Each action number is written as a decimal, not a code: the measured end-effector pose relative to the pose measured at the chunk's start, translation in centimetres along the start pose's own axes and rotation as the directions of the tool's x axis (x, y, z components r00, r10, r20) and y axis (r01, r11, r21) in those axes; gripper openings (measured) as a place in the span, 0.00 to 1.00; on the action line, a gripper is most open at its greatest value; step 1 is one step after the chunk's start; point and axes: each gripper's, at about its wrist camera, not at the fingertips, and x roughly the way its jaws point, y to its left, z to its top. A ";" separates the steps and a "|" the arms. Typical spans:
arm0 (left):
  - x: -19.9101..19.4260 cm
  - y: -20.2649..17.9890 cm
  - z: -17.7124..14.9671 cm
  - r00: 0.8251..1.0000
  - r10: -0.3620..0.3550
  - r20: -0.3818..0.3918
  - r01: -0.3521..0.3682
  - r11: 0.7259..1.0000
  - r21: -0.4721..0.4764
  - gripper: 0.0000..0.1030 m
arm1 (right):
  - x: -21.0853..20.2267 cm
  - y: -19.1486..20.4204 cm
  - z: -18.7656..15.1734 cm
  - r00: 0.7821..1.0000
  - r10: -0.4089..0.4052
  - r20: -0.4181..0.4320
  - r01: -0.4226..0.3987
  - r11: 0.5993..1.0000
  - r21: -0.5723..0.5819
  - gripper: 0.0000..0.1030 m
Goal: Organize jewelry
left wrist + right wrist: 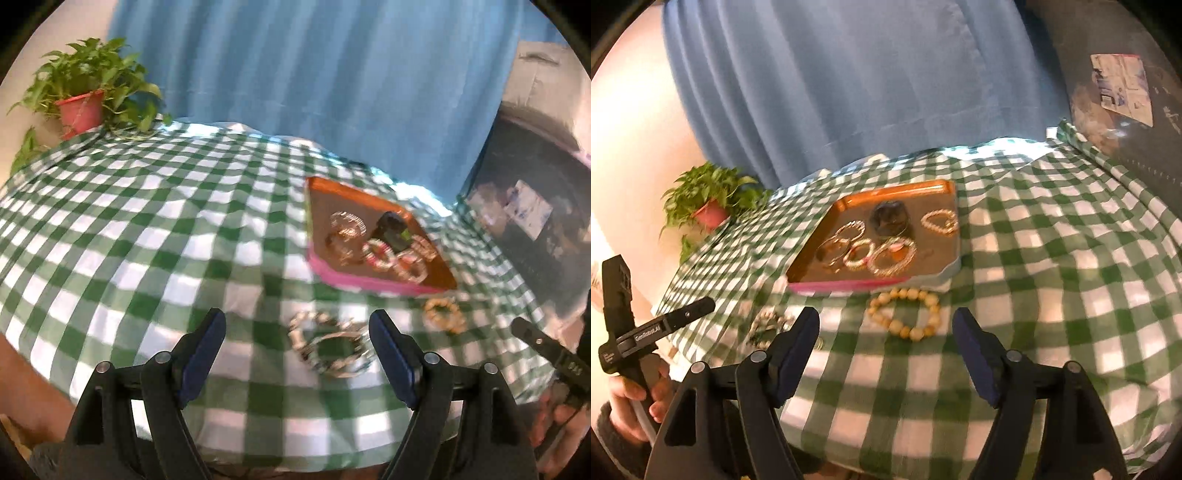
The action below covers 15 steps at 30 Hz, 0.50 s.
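Setting: green-checked tablecloth (1034, 258) before a blue curtain (849, 92). Left gripper (297, 343): jaws apart, empty; the silver bracelet (330, 345) lies between your fingertips, nearer the right one. Right gripper (886, 339): jaws apart, empty; the tan bead bracelet (905, 312) lies just ahead, between the tips. Tray (882, 194): beyond both, already holding several bracelets. Risk, as judged: closing on loose cloth would drag it and nudge the tray; a thin bracelet may slip the pads.
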 end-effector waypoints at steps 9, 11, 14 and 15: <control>3.2 -2.7 -1.2 0.994 0.066 -0.082 -0.046 0.974 0.221 0.47 | 2.0 0.3 -1.6 0.999 0.022 -0.036 -0.024 0.999 -0.041 0.70; 3.8 -2.6 -1.1 0.994 0.058 -0.098 -0.036 0.977 0.211 0.45 | 2.6 -0.1 -1.6 0.999 0.012 -0.043 -0.014 0.999 -0.039 0.67; 4.8 -1.5 0.0 0.994 0.037 -0.107 -0.020 0.988 0.152 0.43 | 3.7 -1.0 -1.4 0.998 -0.006 -0.065 0.004 0.999 -0.032 0.41; 5.0 -1.4 0.3 0.993 0.039 -0.107 -0.024 0.989 0.145 0.42 | 4.0 -1.2 -1.2 0.997 -0.016 -0.070 0.014 0.999 -0.029 0.33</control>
